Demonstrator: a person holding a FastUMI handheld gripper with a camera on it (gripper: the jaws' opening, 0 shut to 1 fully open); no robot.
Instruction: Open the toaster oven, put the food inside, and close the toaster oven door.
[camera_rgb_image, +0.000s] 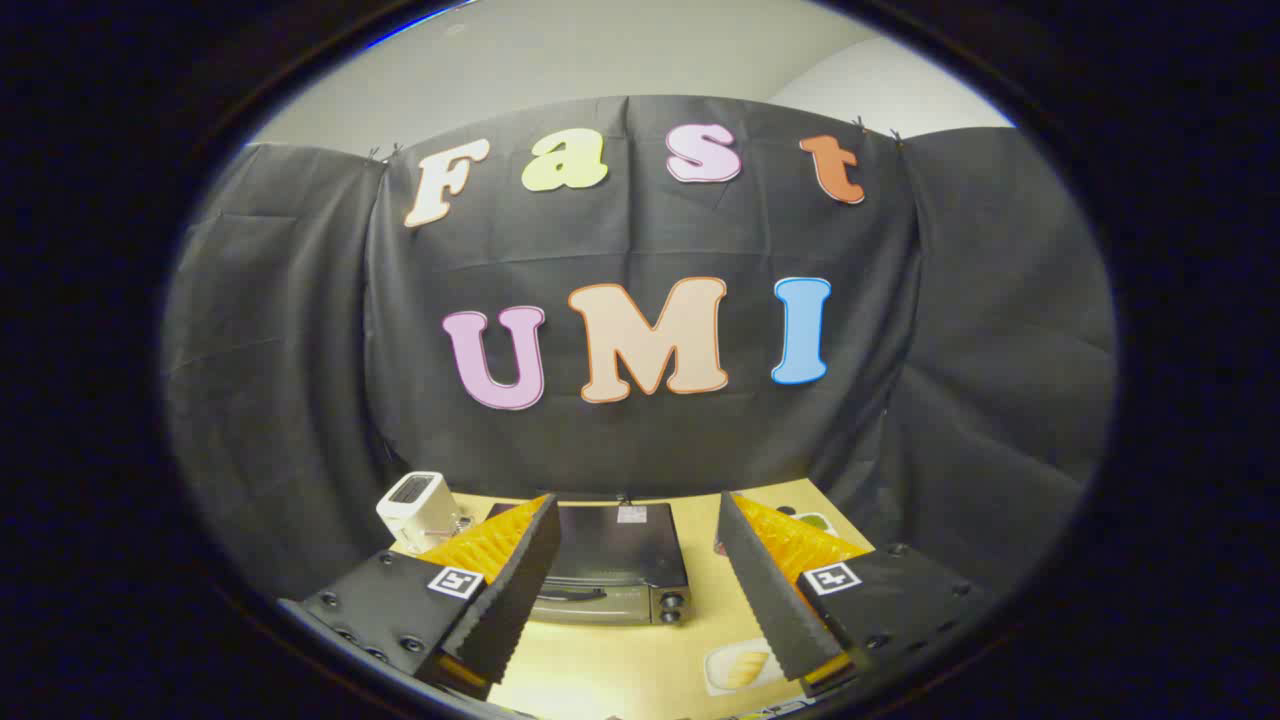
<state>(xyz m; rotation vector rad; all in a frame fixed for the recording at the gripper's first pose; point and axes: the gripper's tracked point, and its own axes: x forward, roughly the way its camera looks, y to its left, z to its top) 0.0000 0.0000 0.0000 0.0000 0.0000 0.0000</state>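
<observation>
Tool (632, 590) held high above the table (640, 670), looking down and forward. Its two fingers stand wide apart with nothing between them but open air and the scene below; it grips nothing.

Nearest, under the gap and close to the right finger: a pale plate (742, 668) with a yellowish piece of food (748, 668) on it, lying flat on the yellow table. Right finger partly covers the plate's edge.

Just beyond, framed between the fingers: the toaster oven (615, 565), dark top, metal front. Door (580, 600) appears shut, handle (570, 592) running across it, two knobs (671, 604) at its right end. Left finger hides the door's left part.

Further left, beyond the left finger: a small white toaster (418, 508). Further right, beyond the right finger, something greenish (812, 522) at the table's far edge, too small to identify. Black booth cloth behind all.

Judgement: door not yet opened, food still outside; task at its start.

Risks from here:
- The handle is slim and sits low on the front; a descent from this height could land the fingers on the oven's top or the knobs instead, nudging a dial.
- Pulling the door with a poor hook may drag the whole oven toward the plate, since the two lie near each other.
- The door probably swings down toward the plate; it may strike or cover the food.
- The food looks soft; a hard pinch could crush it, a light one could drop it.
</observation>
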